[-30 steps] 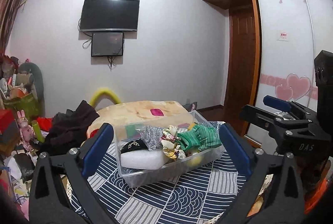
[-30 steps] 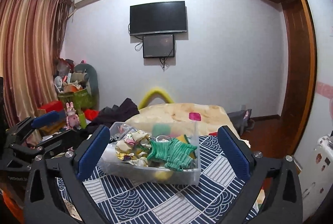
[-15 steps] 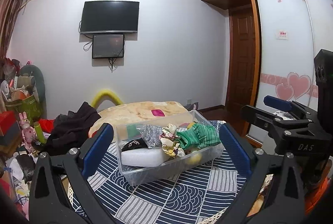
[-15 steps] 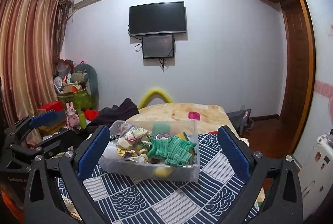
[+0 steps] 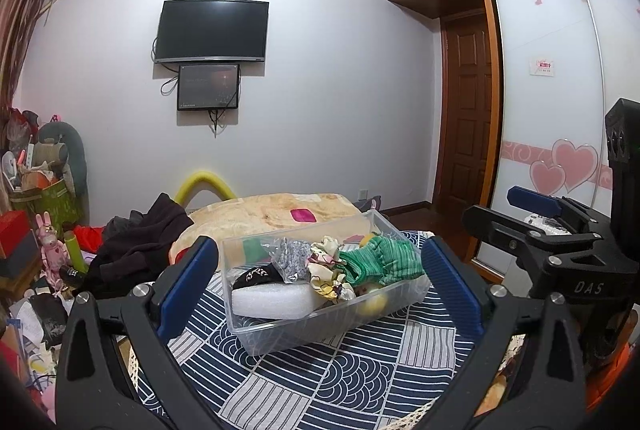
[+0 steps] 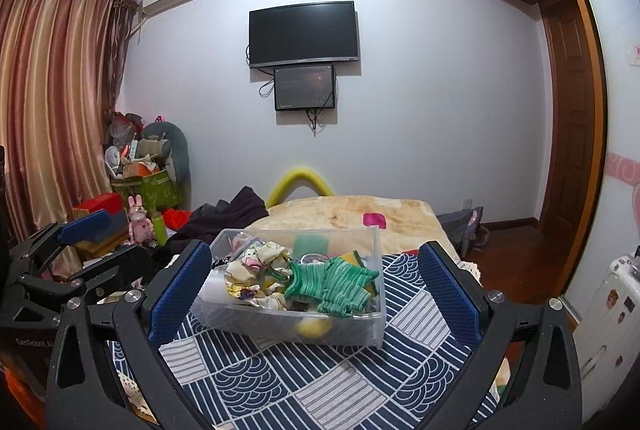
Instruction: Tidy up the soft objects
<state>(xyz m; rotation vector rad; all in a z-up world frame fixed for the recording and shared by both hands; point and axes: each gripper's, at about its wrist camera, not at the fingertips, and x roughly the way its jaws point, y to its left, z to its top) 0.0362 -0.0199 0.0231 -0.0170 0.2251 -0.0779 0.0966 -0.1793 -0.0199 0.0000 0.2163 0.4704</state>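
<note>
A clear plastic bin [image 5: 280,336] [image 6: 372,330] sits on a blue and white patterned cloth [image 5: 352,378] [image 6: 280,382]. It holds soft things: a green striped cloth [image 5: 376,260] [image 6: 336,286], a floral cloth [image 5: 328,272] [image 6: 256,270], a white foam block [image 5: 272,300], a black piece [image 5: 256,274] and a yellow ball [image 5: 374,304] [image 6: 314,328]. My left gripper [image 5: 320,290] is open and empty, in front of the bin. My right gripper [image 6: 314,290] is open and empty too. The right gripper shows at the right edge of the left wrist view [image 5: 560,230].
A beige blanket [image 5: 272,210] with a pink item [image 5: 302,216] lies behind the bin. Dark clothes [image 5: 140,238] and clutter [image 5: 36,214] fill the left. A wardrobe [image 5: 560,90], a door [image 5: 464,118] and a suitcase [image 6: 612,310] are on the right.
Both cameras have tilted or risen slightly, so the bin sits a little lower in each view. Both grippers stay open and empty.
</note>
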